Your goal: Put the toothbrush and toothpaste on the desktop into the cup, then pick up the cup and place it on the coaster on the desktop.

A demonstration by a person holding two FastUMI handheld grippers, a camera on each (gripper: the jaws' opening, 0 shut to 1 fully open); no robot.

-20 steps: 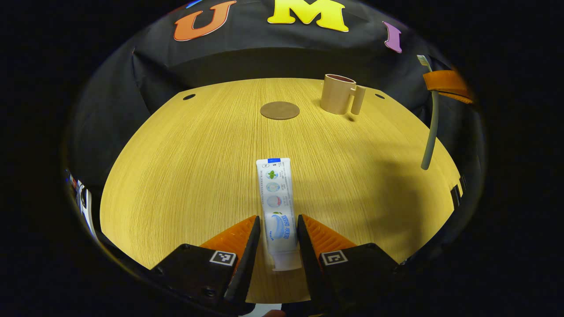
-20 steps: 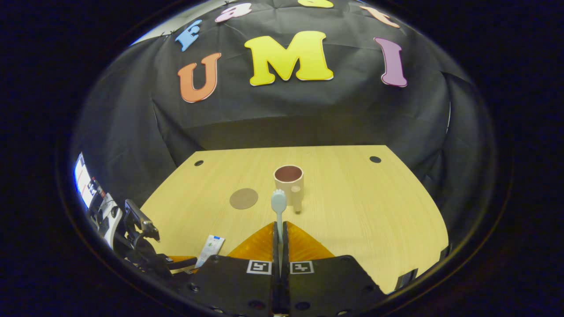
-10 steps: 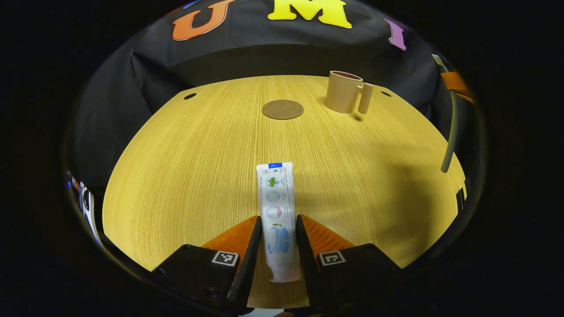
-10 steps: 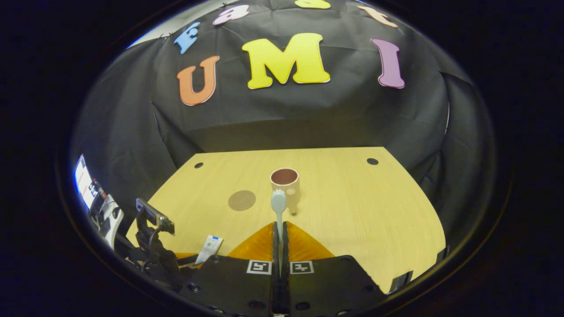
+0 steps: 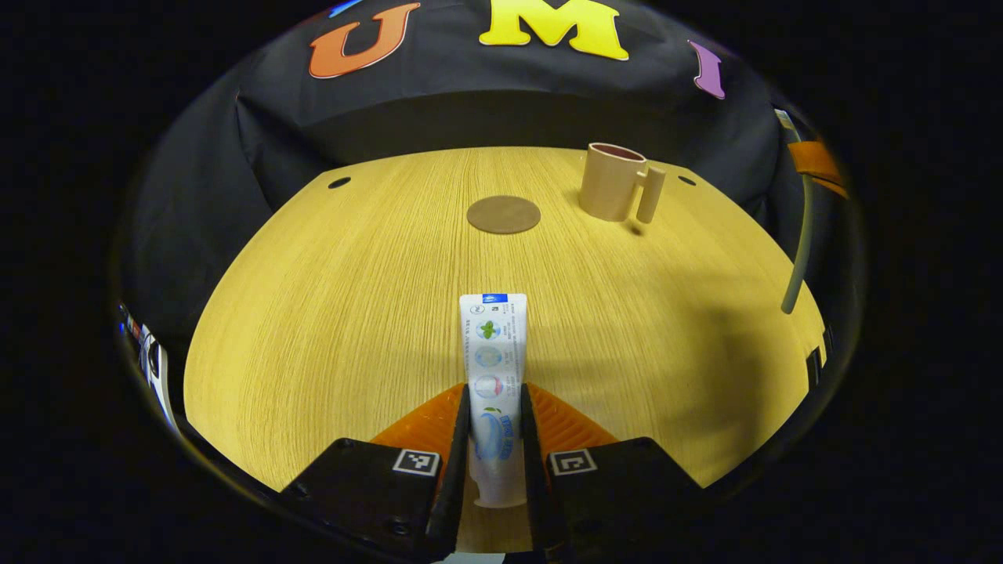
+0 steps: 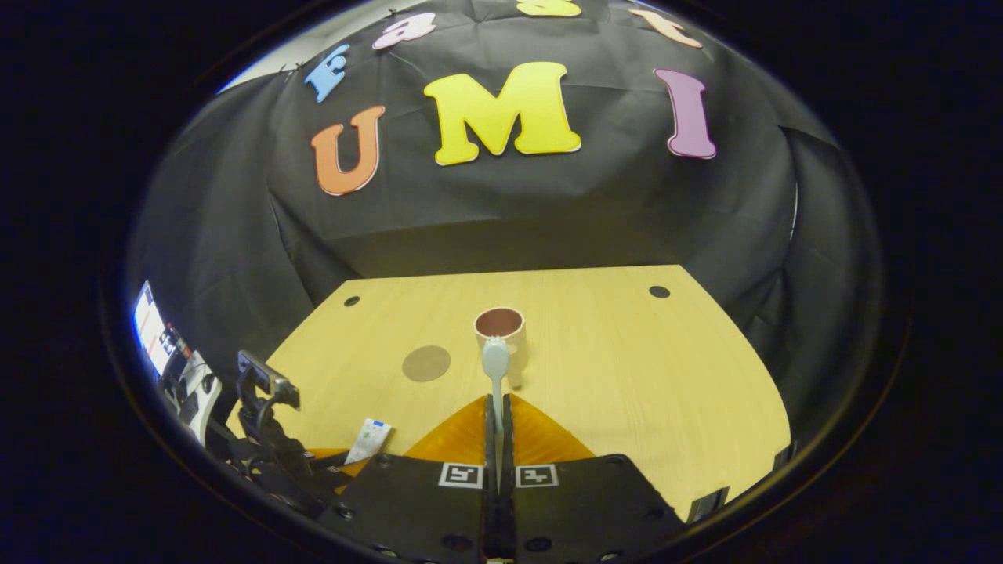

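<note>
Firstly, left gripper view:
Left gripper [image 5: 495,415]: fingers at 6 o'clock, pressed on both sides of the toothpaste's lower end.
Toothpaste [image 5: 494,368]: a white tube lying flat on the desk, cap toward the camera, flat end pointing to 12 o'clock.
Desk [image 5: 329,313]: light wood, with small dark holes near its far corners.
Coaster [image 5: 503,214]: a round brown disc at 12 o'clock, well beyond the tube.
Cup [image 5: 613,182]: tan, upright, dark inside, at 1 o'clock, handle on its right side, apart from the coaster.
Toothbrush [image 5: 798,235]: a pale handle at 3 o'clock, hanging above the desk from an orange finger of the other gripper.

Next, right gripper view:
Right gripper [image 6: 497,411]: orange fingers at 6 o'clock, closed tight on the toothbrush handle.
Toothbrush [image 6: 495,362]: head pointing to 12 o'clock, overlapping the cup's near side in the picture.
Cup [image 6: 501,327]: standing mid-desk, opening visible.
Coaster [image 6: 426,363]: at 11 o'clock, left of the cup, apart from it.
Toothpaste [image 6: 368,439]: at 8 o'clock, its near end among the left gripper's parts.
</note>
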